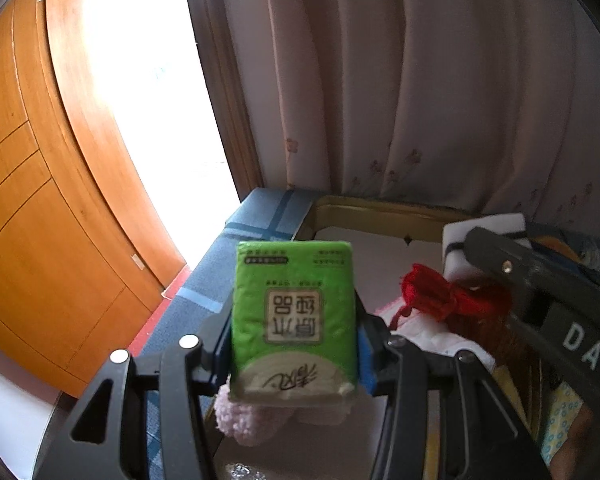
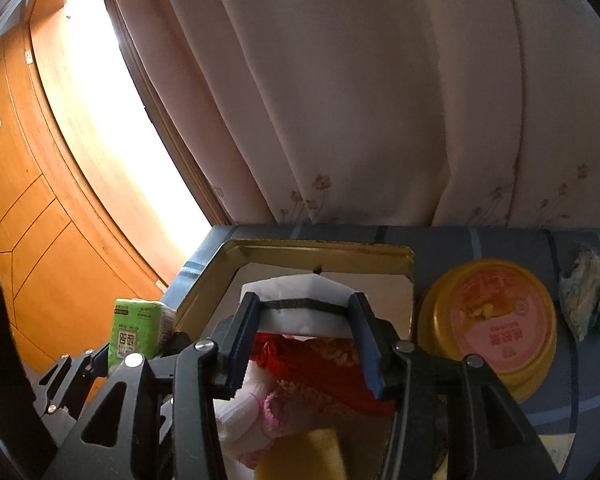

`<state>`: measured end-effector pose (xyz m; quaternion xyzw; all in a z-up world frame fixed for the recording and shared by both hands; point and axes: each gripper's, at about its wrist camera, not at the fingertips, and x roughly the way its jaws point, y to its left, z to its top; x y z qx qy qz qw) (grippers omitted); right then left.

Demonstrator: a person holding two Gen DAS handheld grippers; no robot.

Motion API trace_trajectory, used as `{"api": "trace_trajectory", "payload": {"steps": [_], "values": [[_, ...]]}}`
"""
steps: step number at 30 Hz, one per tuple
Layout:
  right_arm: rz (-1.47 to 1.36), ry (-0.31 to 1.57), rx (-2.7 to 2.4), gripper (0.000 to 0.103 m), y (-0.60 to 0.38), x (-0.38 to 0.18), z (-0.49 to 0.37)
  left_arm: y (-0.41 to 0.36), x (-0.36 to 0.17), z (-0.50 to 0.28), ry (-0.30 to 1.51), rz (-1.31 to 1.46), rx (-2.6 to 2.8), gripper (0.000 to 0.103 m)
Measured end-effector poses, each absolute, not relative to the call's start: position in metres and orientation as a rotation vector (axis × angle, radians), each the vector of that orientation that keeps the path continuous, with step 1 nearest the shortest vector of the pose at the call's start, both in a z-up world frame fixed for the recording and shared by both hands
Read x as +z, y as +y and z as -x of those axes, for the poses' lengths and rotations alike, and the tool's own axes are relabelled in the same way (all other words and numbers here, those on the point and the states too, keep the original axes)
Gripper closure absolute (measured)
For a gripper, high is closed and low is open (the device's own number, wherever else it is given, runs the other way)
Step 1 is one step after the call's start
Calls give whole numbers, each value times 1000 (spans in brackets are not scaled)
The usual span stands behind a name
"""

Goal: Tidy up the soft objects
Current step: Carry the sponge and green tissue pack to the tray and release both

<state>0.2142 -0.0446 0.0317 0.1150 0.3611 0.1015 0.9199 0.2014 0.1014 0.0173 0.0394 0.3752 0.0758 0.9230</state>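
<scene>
- The left gripper (image 1: 296, 344) is squeezing the tissue pack (image 1: 295, 316) between its jaws, up beside the tin (image 2: 204, 280), likely to drop it in.
- The right gripper (image 2: 306, 340) is pinching the sponge (image 2: 300, 300) over the tin, above the soft things.

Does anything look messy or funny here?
Yes. A crumpled wrapper lies loose on the blue cloth, outside the gold tin where the soft things are piled. The green tissue pack is held upside down, so its print reads inverted.
</scene>
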Motion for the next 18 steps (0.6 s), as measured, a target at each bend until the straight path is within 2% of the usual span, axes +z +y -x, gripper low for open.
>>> {"api": "trace_trajectory", "payload": {"steps": [4,5,6,9,12,18], "values": [[-252,762,237,50,-41,32,-223,100,17,-200,772,-86,155,52],[-272,774,263,50,-40,31,-226,100,18,-200,775,-83,156,43],[-282,785,279,49,-40,30,-228,101,17,-200,778,-76,155,27],[-317,780,316,48,-41,31,-228,105,19,-200,790,-38,138,3],[-349,751,356,42,-43,35,-223,107,23,-197,766,-24,134,1],[-438,666,412,42,-53,46,-207,104,26,-195,765,-49,138,1]]}}
